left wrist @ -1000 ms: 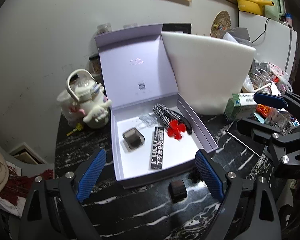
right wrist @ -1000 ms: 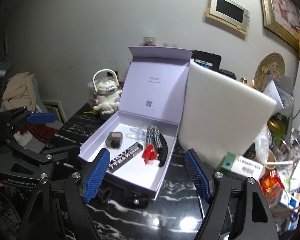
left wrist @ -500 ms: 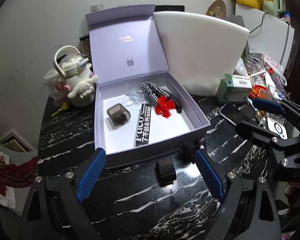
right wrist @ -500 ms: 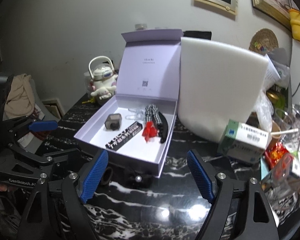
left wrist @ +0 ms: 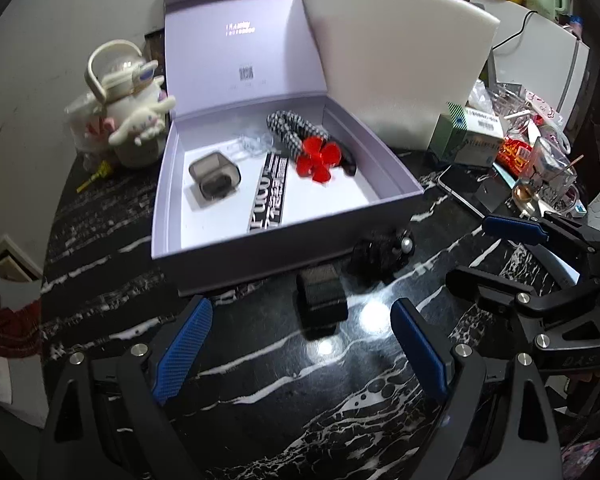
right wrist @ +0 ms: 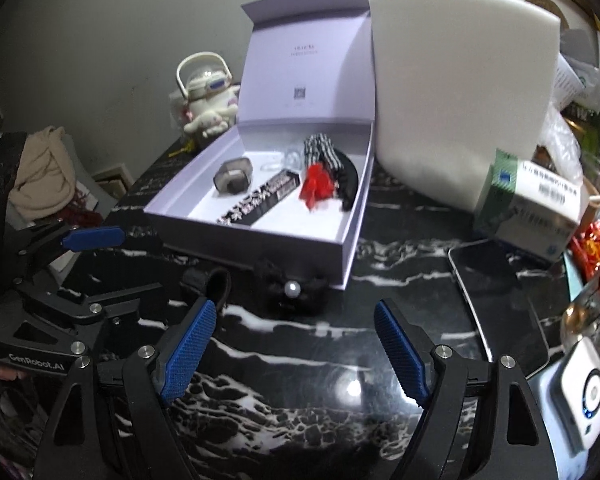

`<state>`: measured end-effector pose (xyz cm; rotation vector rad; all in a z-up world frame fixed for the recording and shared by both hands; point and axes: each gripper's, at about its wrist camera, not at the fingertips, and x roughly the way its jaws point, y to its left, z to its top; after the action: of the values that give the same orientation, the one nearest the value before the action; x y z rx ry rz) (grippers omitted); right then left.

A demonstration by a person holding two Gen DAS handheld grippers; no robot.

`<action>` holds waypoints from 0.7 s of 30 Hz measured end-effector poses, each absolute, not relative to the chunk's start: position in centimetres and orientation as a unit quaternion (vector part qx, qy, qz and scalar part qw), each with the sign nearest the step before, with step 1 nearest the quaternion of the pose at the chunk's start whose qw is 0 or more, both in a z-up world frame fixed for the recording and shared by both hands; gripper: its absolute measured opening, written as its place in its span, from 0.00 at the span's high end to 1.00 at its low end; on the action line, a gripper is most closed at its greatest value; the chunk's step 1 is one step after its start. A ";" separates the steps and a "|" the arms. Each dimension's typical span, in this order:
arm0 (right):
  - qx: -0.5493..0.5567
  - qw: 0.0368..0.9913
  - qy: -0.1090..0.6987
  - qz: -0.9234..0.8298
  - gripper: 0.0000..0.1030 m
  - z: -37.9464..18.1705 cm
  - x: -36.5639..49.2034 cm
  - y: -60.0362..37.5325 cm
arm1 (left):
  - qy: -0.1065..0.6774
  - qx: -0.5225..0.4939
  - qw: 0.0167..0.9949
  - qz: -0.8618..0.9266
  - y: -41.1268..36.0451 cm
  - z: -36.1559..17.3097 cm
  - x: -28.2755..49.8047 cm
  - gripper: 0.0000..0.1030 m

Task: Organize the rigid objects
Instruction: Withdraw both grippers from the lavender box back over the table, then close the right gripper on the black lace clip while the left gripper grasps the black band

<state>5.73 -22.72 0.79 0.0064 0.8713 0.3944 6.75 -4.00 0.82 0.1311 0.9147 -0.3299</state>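
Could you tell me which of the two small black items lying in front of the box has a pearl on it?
The fuzzy black one nearer the box's right corner; the ribbed black loop beside it has none.

Two small clips (left wrist: 322,294) lie before the open box (left wrist: 284,248).

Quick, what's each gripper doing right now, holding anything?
Left gripper: open, holding nothing.
Right gripper: open, holding nothing.

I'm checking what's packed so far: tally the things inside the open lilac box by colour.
Red: 1, flower clip
Grey: 1, small case
Black: 1, printed strip
Black-and-white: 1, checked hair band
Clear: 1, plastic piece
Total: 5
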 end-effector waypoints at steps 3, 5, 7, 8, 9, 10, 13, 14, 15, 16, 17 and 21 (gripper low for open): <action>0.008 0.883 0.428 0.192 0.20 -0.2 5.9 -22.6 | 0.445 0.063 0.880 -0.151 -3.9 -0.2 6.7 0.11; 0.009 0.882 0.432 0.190 0.20 -0.8 6.1 -22.5 | 0.449 0.066 0.879 -0.147 -3.8 -1.0 6.7 0.11; 0.004 0.883 0.433 0.183 0.20 -1.3 6.4 -22.2 | 0.454 0.067 0.876 -0.144 -3.7 -1.6 6.8 0.11; 0.003 0.883 0.433 0.182 0.20 -1.5 6.5 -22.1 | 0.457 0.065 0.875 -0.143 -3.6 -1.8 6.9 0.11; 0.005 0.881 0.436 0.183 0.20 -1.8 6.7 -22.0 | 0.462 0.063 0.873 -0.141 -3.5 -2.1 7.1 0.11; 0.009 0.879 0.440 0.185 0.20 -2.0 7.0 -22.0 | 0.467 0.060 0.871 -0.140 -3.4 -2.4 7.3 0.11; 0.026 0.870 0.452 0.193 0.20 -2.8 7.9 -21.8 | 0.479 0.044 0.866 -0.139 -2.8 -2.9 7.9 0.11; 0.031 0.868 0.455 0.194 0.20 -3.0 8.2 -21.8 | 0.480 0.040 0.865 -0.140 -2.7 -3.0 8.1 0.11; 0.033 0.866 0.459 0.195 0.20 -3.1 8.6 -21.6 | 0.480 0.039 0.865 -0.141 -2.6 -3.1 8.2 0.11; 0.035 0.865 0.461 0.196 0.20 -3.2 8.9 -21.5 | 0.481 0.039 0.865 -0.140 -2.5 -3.2 8.3 0.11; 0.036 0.865 0.461 0.196 0.20 -3.3 9.2 -21.4 | 0.483 0.039 0.864 -0.137 -2.4 -3.3 8.5 0.11; 0.034 0.866 0.460 0.194 0.20 -3.7 10.3 -20.8 | 0.495 0.031 0.859 -0.132 -1.8 -3.8 9.1 0.11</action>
<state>10.28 -20.78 -3.69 0.0706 0.9642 0.4063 9.10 -1.85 -3.85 0.0645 1.0384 -0.2764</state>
